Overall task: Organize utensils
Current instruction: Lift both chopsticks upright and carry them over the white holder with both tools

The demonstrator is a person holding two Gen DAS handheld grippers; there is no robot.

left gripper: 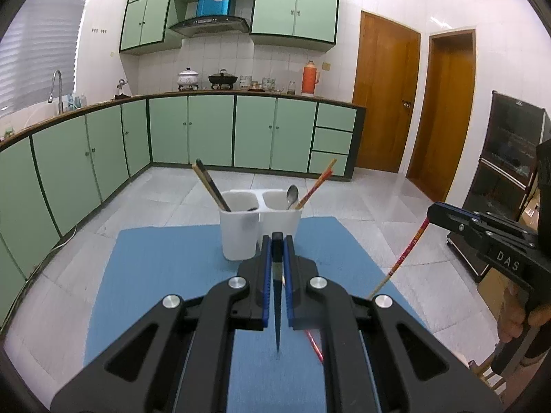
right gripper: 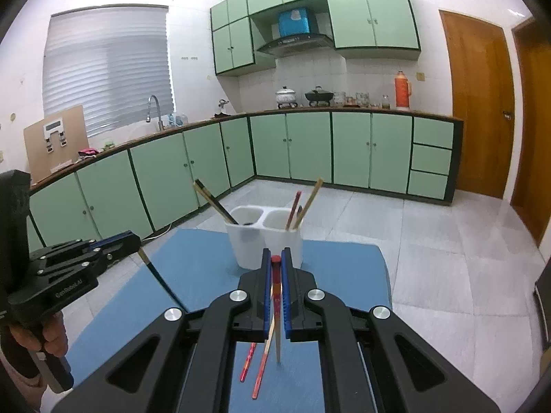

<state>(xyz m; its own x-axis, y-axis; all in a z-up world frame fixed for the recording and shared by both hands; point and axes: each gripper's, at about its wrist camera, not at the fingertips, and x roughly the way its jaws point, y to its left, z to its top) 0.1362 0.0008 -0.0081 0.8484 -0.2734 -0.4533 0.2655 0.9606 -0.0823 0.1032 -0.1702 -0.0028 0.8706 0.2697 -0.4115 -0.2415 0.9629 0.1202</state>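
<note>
Left wrist view: your left gripper [left gripper: 277, 241] clamps a dark tapered chopstick [left gripper: 277, 313] above the blue mat [left gripper: 155, 275], near the white two-cup plastic holder [left gripper: 241, 237]. Your right gripper [right gripper: 275, 258] pinches a red patterned chopstick [right gripper: 275, 296].

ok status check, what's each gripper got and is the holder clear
Left gripper shut on a dark chopstick. Right gripper shut on a red chopstick. White two-cup holder ahead on blue mat, nothing blocking; more red chopsticks lie on the mat.
</note>
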